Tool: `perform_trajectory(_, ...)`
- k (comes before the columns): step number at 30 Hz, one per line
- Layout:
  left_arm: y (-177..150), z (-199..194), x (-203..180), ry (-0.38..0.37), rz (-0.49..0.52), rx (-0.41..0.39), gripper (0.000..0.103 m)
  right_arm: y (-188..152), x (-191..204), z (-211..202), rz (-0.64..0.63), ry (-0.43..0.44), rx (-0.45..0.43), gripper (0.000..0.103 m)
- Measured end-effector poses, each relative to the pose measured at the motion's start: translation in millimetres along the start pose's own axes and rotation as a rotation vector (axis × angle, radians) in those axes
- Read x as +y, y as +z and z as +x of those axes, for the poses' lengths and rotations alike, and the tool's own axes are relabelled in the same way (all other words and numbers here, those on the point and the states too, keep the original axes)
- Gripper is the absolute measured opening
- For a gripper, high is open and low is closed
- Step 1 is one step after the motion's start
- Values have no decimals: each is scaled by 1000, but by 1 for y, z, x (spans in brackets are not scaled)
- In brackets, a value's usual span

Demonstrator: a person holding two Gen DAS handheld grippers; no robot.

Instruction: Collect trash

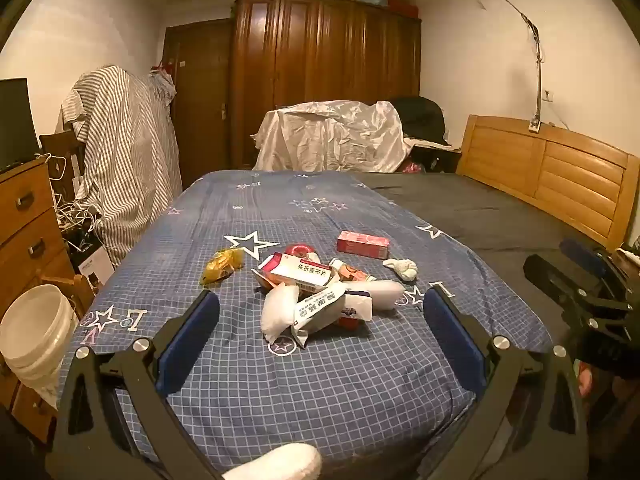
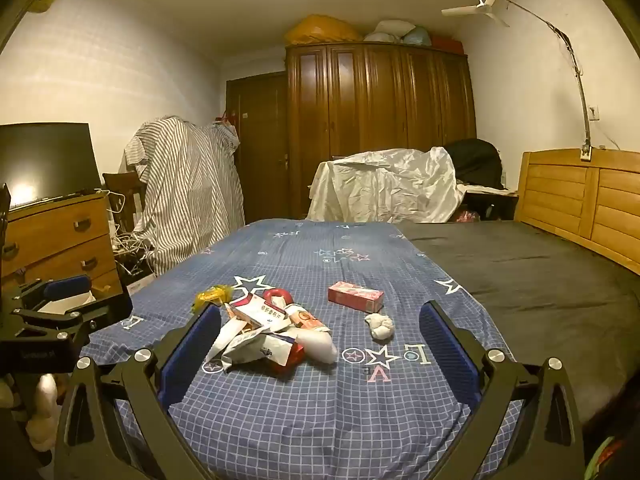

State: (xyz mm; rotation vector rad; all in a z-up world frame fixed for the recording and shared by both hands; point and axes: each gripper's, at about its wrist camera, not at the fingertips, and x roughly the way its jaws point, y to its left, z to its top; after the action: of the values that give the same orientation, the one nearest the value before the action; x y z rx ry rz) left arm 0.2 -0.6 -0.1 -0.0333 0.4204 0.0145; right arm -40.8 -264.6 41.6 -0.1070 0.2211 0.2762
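A pile of trash (image 1: 316, 300) lies on the blue checked bedspread (image 1: 320, 380): white packets, a red and white medicine box (image 1: 298, 272), a red ring (image 1: 298, 249). Apart from it lie a yellow wrapper (image 1: 222, 266), a pink box (image 1: 362, 245) and a crumpled white tissue (image 1: 402, 268). My left gripper (image 1: 320, 312) is open and empty, just short of the pile. In the right wrist view the pile (image 2: 272, 336), pink box (image 2: 355, 296) and tissue (image 2: 380, 326) show too. My right gripper (image 2: 320, 328) is open and empty, near the pile.
A white bucket (image 1: 36, 332) stands at the bed's left side by a wooden dresser (image 1: 24, 220). A wooden headboard (image 1: 560, 176) bounds the right. A dark sheet (image 2: 520, 272) covers the bed's right half. A covered chair and wardrobe (image 1: 324, 72) stand beyond.
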Motion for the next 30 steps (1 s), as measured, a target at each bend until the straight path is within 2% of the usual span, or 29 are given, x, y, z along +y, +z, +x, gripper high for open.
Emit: perform_trajectory(30, -6, 8, 1, -7, -2, 21, 98, 2, 8, 4, -21, 40, 18, 99)
